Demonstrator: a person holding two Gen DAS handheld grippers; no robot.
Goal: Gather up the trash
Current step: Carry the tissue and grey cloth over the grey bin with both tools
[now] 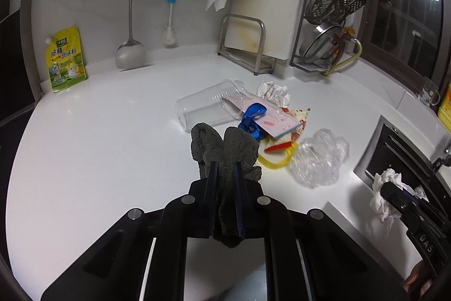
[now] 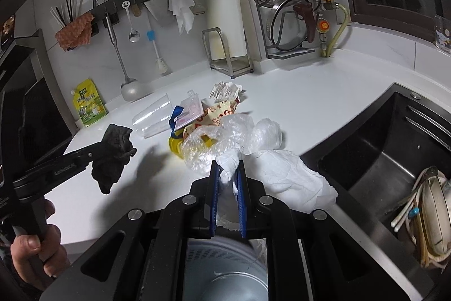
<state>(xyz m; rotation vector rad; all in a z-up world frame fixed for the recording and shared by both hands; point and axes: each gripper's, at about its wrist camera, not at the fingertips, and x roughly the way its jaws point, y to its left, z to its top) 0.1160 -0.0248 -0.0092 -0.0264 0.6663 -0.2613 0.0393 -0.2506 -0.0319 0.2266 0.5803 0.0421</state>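
Left claw (image 1: pixel 225 164) clenched on a dark grey rag (image 1: pixel 225 148), held above the white worktop (image 1: pixel 98 137). Right claw (image 2: pixel 227 168) clamped on a crumpled white paper towel (image 2: pixel 284 177), poised over what looks like a bin (image 2: pixel 225 272) at the worktop's front edge. Remaining trash heaped ahead of both claws, just beyond the fingertips: crinkled clear plastic bag (image 2: pixel 225 137) nearest the right claw, printed wrapper (image 2: pixel 222 110), tipped clear plastic cup (image 1: pixel 205 106) lying long-axis left to right, pink card with blue strap (image 1: pixel 265 117), wadded tissue (image 1: pixel 273 93). Sink (image 2: pixel 380 148) off to the right, nothing blocking the heap.
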